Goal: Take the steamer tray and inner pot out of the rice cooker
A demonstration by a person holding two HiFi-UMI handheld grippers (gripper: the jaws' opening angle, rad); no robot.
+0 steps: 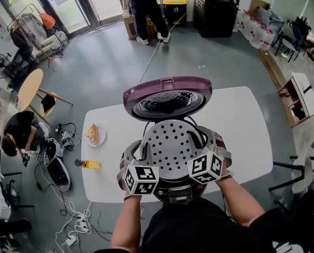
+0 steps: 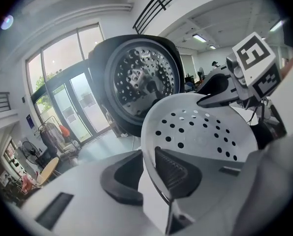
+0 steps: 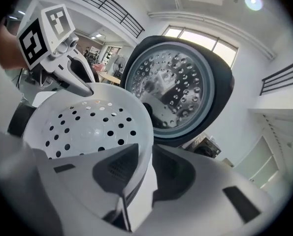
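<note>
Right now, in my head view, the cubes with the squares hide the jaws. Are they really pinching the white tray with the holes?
Observer: Yes. In the left gripper view, the left gripper has its jaws closed on the rim of the white perforated plastic steamer tray.
Operator: And the other one?
Observer: Same. The right gripper view shows the right gripper clamped on the opposite rim.
Operator: Are the jaws squeezing from the top?
Observer: No, from the sides of the tray's wall. On each gripper one jaw sits inside the tray and the other outside.
</note>
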